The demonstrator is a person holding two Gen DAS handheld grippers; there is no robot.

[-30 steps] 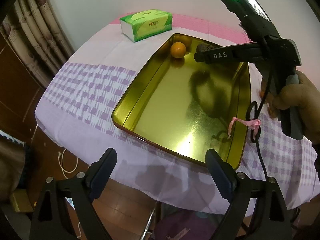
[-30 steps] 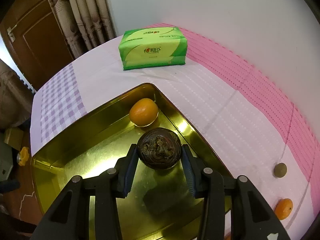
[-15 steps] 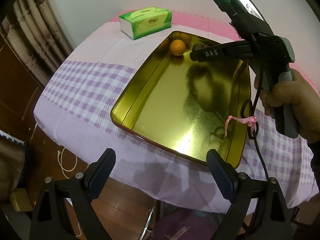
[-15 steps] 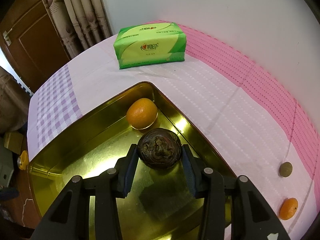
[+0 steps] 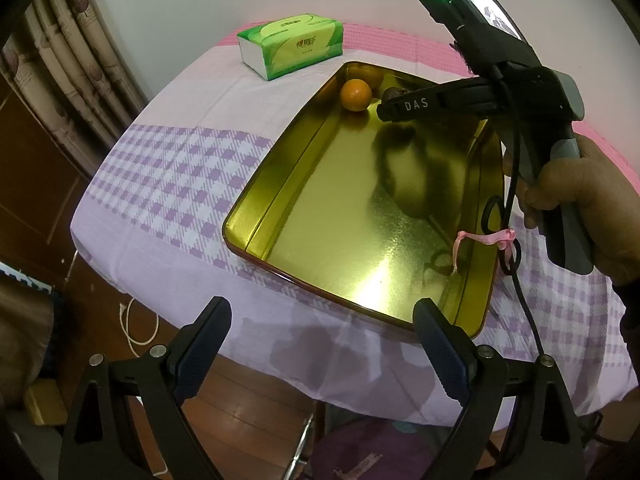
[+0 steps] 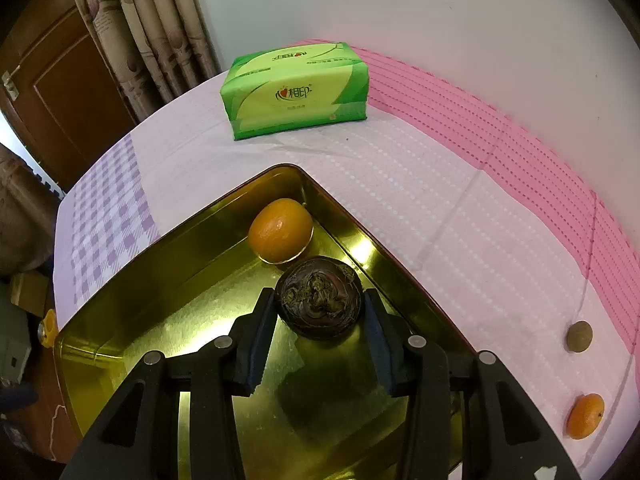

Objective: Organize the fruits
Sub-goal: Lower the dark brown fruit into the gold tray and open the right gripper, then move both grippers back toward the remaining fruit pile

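Note:
A gold metal tray [image 5: 320,216] [image 6: 168,304] lies on the table. An orange [image 6: 280,230] [image 5: 355,95] sits in its far corner. My right gripper [image 6: 318,314] is shut on a dark brown wrinkled fruit [image 6: 319,303] and holds it low over the tray, just beside the orange. In the left wrist view the right gripper [image 5: 390,102] reaches over the tray's far end, and the dark fruit [image 5: 394,91] is mostly hidden behind it. My left gripper [image 5: 322,340] is open and empty, off the table's near edge.
A green tissue pack [image 6: 294,90] [image 5: 292,46] lies beyond the tray. On the cloth right of the tray are a small brown round fruit [image 6: 579,336] and a small orange [image 6: 585,421]. A wall stands behind; curtains and a door at left.
My right gripper has carried the dark fruit further towards the tray's far corner, closer to the orange. The left gripper has barely moved.

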